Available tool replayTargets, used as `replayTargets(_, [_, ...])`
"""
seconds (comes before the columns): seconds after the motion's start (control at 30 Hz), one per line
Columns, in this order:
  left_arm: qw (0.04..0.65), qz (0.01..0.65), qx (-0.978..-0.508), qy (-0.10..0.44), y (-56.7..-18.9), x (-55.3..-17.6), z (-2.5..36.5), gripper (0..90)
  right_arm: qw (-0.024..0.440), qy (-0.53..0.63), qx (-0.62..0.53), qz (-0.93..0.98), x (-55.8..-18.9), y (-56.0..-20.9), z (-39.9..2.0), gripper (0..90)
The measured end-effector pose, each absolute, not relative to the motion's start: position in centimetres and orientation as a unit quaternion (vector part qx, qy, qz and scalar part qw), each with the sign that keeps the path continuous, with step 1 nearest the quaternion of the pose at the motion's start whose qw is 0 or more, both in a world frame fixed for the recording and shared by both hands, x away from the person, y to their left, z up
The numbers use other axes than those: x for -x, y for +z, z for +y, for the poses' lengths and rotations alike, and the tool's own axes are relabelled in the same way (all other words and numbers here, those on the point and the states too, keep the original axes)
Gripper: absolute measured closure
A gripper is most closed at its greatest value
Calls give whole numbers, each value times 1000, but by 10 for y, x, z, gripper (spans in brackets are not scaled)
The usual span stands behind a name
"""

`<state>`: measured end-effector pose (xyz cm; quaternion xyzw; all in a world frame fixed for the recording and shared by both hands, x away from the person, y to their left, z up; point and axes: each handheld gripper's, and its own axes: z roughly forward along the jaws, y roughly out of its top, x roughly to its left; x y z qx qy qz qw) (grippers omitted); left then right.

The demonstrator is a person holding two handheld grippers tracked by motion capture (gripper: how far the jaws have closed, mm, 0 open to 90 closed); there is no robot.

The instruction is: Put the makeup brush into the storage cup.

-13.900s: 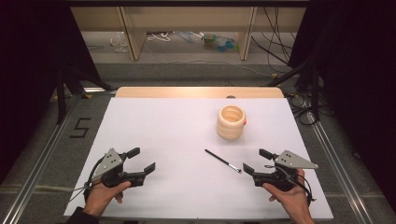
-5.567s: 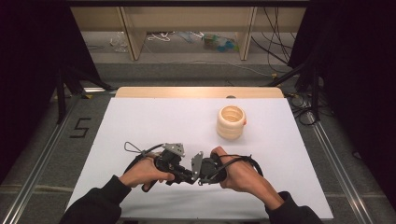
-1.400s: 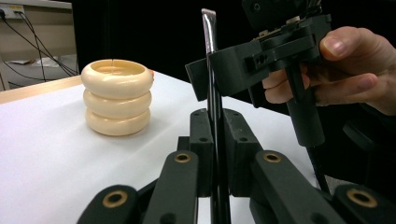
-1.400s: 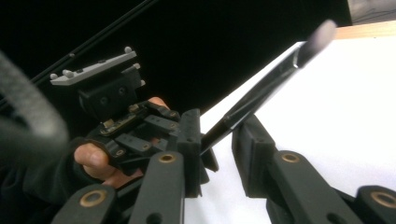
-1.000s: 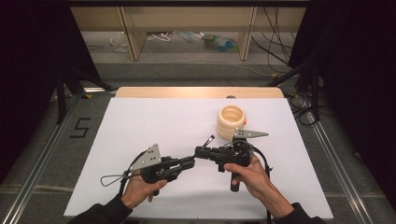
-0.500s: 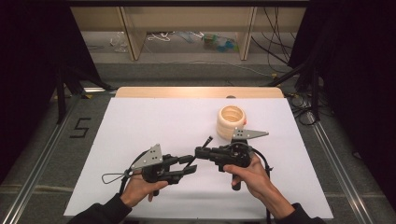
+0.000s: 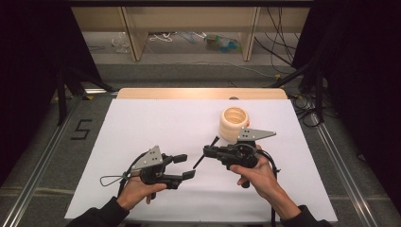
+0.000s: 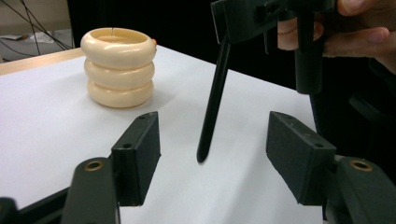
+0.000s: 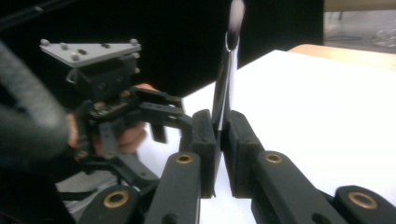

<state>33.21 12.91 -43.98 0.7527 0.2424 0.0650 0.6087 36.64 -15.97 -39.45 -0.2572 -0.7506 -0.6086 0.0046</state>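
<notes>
My right gripper (image 7: 208, 152) is shut on a thin black brush (image 7: 198, 161), held slanting above the white sheet. In the right gripper view the pads (image 9: 205, 140) pinch the brush (image 9: 229, 70), and its pale bristle tip points up and away. My left gripper (image 7: 185, 166) stands open. Its jaws have just been opening, and the brush's handle end (image 8: 212, 107) hangs just ahead of the gap with neither pad (image 8: 140, 154) touching it. A cream ringed holder (image 7: 234, 124) stands upright behind the right gripper, seen at the upper left as the holder (image 8: 120, 65) in the left gripper view.
A white sheet (image 7: 142, 123) covers the table, with a wooden strip (image 7: 198, 93) along its far edge. Metal rails run down both sides. The floor beyond has shelving legs and cables. Black cables trail from both grippers toward the front edge.
The left gripper's jaws have opened off the brush's handle end. The brush stays in the right gripper, and neither hand has shifted much.
</notes>
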Motion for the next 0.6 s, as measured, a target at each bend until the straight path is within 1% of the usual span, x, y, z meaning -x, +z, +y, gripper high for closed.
replayTargets(0.07, [603, 244, -756, 68, -440, -331, 132, 336, 3, -604, 261, -753, -366, -393, -162, 839])
replayTargets(0.37, [601, 252, -754, 84, -443, -329, 141, 305, -47, -591, 256, -763, -372, -390, -171, 839])
replayTargets(0.4, [597, 256, -755, 87, -442, -327, 141, 303, -43, -588, 260, -765, -371, -389, -172, 839])
replayTargets(0.6, [598, 252, -755, 99, -442, -324, 148, 294, -62, -584, 263, -765, -375, -387, -178, 838])
